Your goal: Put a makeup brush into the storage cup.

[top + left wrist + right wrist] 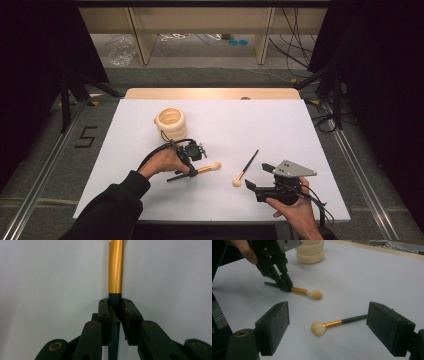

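Observation:
A makeup brush (207, 168) with a dark handle, gold ferrule (116, 267) and pale tip (314, 294) lies on the white table (260, 125). My left gripper (191, 170) is shut on its dark handle just behind the ferrule, as the left gripper view (115, 307) shows close up. A second, fan-tipped brush (245, 171) lies to its right, with its tip (318, 328) toward the near edge. In front of it my right gripper (328, 315) stands open, its jaws either side of the brush's length but apart from it. The same right gripper (257, 176) rests near the table's front right.
A cream ribbed round holder (170, 122) stands behind the left hand, also in the right gripper view as the holder (310, 252). Beyond the table's wooden far edge (210, 93) are shelves and cables on the floor. Bare white surface lies at the far right.

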`<control>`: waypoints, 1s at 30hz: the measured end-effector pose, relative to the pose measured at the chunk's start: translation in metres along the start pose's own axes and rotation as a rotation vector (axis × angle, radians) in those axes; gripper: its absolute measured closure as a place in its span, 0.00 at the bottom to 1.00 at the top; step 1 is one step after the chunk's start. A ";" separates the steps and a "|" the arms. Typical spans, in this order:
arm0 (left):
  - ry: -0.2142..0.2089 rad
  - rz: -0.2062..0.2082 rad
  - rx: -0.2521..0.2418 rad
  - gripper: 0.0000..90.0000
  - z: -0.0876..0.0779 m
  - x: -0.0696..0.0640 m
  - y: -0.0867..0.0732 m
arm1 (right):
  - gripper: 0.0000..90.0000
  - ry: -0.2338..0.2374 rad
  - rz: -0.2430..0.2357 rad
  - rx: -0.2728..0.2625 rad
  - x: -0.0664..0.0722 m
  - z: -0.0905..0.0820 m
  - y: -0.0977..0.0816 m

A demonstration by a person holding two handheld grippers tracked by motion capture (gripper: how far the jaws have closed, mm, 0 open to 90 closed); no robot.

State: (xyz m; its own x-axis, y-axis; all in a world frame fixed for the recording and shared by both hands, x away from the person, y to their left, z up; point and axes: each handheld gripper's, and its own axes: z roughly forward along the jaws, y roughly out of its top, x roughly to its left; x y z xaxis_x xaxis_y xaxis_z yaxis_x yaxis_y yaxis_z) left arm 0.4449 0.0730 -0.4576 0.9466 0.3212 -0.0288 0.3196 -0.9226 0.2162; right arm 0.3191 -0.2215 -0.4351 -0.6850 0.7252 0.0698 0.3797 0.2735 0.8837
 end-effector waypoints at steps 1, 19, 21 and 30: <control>0.001 0.008 -0.002 0.87 0.000 0.000 0.000 | 0.22 0.011 0.016 0.004 0.001 0.000 0.000; 0.021 -0.003 -0.092 0.87 -0.014 0.005 -0.005 | 0.22 -0.015 -0.003 0.017 -0.001 -0.003 0.001; 0.031 -0.018 -0.116 0.87 -0.016 0.006 -0.006 | 0.22 -0.016 -0.001 0.017 -0.001 -0.003 0.001; 0.060 -0.092 -0.276 0.87 -0.033 0.010 -0.017 | 0.22 -0.009 0.002 0.000 -0.001 -0.002 0.001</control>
State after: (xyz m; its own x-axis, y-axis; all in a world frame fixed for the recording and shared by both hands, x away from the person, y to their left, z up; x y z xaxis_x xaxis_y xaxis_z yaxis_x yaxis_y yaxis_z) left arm 0.4474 0.0988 -0.4290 0.9075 0.4200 -0.0047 0.3721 -0.7987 0.4728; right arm 0.3187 -0.2236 -0.4335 -0.6786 0.7314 0.0675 0.3813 0.2722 0.8834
